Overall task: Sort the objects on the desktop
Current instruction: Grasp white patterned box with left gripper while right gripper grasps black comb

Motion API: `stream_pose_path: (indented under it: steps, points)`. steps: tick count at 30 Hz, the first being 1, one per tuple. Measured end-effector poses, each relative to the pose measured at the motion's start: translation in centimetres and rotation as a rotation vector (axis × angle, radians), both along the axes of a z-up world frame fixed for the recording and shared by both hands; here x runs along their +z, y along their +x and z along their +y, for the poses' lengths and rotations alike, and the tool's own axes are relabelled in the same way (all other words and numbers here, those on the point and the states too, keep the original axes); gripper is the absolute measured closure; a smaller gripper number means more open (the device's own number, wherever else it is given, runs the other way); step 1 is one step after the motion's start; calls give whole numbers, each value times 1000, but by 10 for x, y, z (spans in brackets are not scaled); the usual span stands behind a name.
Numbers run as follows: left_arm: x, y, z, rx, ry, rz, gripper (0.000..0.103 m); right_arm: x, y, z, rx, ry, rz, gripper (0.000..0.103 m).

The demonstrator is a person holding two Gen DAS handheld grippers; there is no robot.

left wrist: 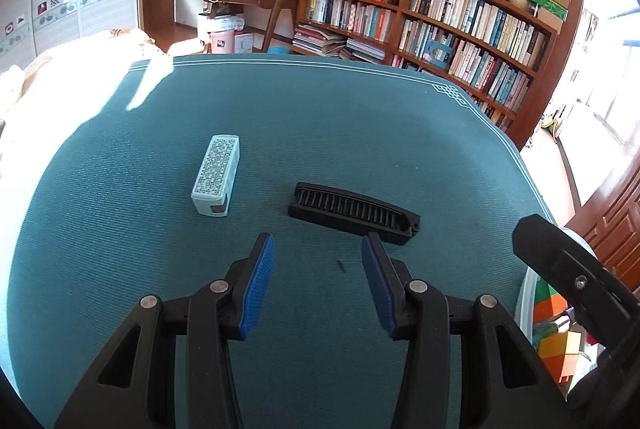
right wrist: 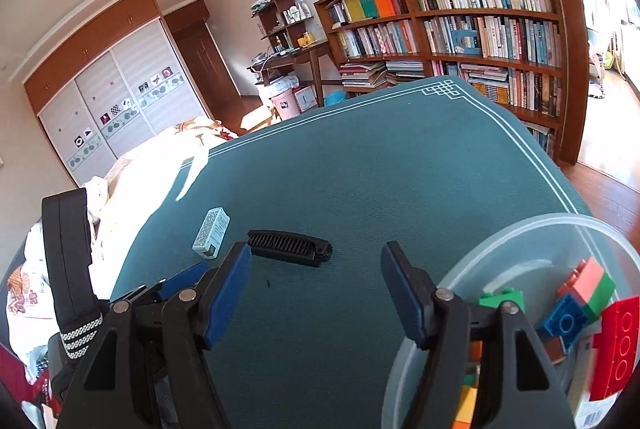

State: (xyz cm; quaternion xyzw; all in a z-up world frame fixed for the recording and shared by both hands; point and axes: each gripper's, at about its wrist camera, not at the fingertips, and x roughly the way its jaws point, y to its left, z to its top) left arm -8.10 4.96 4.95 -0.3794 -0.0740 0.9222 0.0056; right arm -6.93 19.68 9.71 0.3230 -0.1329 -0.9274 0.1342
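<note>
A black folding comb (left wrist: 354, 212) lies on the teal tablecloth (left wrist: 320, 117), just beyond my left gripper (left wrist: 318, 255), which is open and empty. A pale patterned rectangular box (left wrist: 216, 174) lies to the comb's left. In the right wrist view the comb (right wrist: 290, 247) and the box (right wrist: 212, 232) lie ahead to the left. My right gripper (right wrist: 316, 263) is open and empty, beside a clear plastic tub (right wrist: 532, 229) holding several coloured bricks (right wrist: 592, 287).
The right gripper's body (left wrist: 576, 289) shows at the right of the left wrist view, over the tub (left wrist: 524, 293). A bookshelf (left wrist: 440, 17) stands behind the table, a bed with light bedding (right wrist: 132, 177) to the left. The cloth (right wrist: 400, 165) runs to the table's far edge.
</note>
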Motion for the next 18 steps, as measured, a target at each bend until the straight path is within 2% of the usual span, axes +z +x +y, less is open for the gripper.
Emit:
stream_pose_path:
  steps: [4, 9, 14, 18]
  points:
    - [-5, -4, -15, 36, 1, -5, 54, -9, -21, -14, 13, 33, -41, 31]
    - [-12, -16, -34, 98, -39, -1, 54, -20, -45, -22, 23, 11, -93, 31]
    - [-18, -30, -55, 152, -66, -7, 54, -23, -62, -28, 48, -21, -103, 31]
    - [-20, -41, -62, 151, -71, -8, 54, -26, -72, -34, 69, -35, -97, 31]
